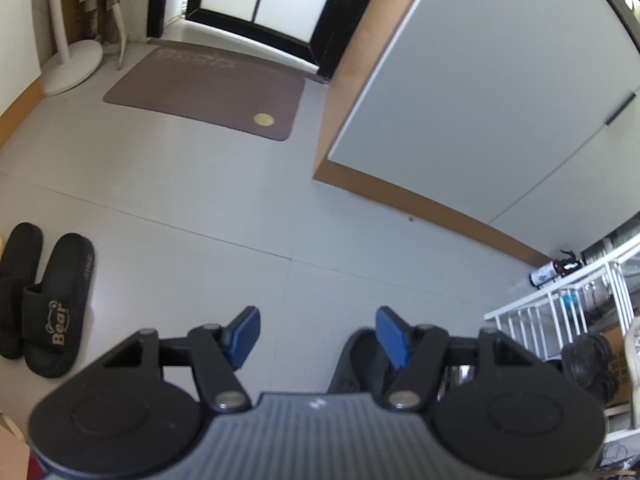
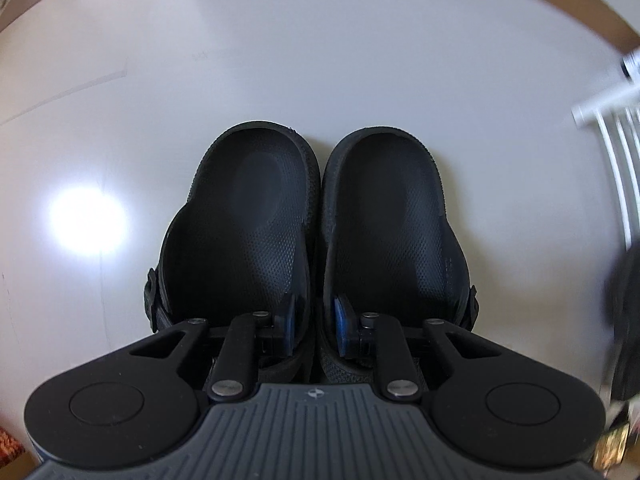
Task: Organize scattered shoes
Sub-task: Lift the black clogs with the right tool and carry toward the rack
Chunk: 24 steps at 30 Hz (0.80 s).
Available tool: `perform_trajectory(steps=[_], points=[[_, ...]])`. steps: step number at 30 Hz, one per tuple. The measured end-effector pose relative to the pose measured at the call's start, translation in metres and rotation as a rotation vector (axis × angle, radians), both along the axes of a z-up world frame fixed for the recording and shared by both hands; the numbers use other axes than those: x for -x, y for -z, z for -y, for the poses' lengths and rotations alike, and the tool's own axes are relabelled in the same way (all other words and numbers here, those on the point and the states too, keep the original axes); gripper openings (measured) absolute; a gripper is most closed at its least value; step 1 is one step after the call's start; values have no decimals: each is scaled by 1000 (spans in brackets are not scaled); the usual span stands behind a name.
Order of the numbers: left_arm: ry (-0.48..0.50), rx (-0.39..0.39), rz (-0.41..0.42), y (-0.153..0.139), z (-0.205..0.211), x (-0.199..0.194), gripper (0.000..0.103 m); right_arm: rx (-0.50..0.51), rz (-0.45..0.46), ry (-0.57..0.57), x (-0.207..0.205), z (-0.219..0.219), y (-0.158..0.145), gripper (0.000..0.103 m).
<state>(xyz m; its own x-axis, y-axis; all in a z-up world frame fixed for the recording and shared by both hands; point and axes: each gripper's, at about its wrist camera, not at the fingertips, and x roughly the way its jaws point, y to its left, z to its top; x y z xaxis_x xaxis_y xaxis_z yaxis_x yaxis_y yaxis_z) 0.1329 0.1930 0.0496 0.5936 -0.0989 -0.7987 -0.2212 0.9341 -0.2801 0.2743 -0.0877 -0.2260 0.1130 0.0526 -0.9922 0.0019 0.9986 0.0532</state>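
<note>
Left wrist view: left gripper (image 1: pixel 318 334) spread over bare floor (image 1: pixel 208 200), black slippers (image 1: pixel 44 300) lying side by side far left. Right wrist view: right gripper (image 2: pixel 316 320) pinching the touching inner walls of two black clogs (image 2: pixel 312 220) (paired, on the floor)

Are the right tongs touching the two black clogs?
Touching. The right wrist view shows the right tongs shut on the adjoining inner walls of the two black clogs, one blue pad inside each clog.
</note>
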Motion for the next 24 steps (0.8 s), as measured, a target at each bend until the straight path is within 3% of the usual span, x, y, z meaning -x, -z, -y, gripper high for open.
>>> perform_trajectory(steps=[13, 21, 24], points=[[72, -33, -62, 15, 38, 0, 67, -40, -57, 149, 74, 65, -5, 21], [115, -44, -59, 16, 68, 5, 67, -182, -75, 462, 100, 138, -10, 21], [114, -23, -50, 17, 75, 6, 67, -222, -102, 531, 107, 160, -3, 21]])
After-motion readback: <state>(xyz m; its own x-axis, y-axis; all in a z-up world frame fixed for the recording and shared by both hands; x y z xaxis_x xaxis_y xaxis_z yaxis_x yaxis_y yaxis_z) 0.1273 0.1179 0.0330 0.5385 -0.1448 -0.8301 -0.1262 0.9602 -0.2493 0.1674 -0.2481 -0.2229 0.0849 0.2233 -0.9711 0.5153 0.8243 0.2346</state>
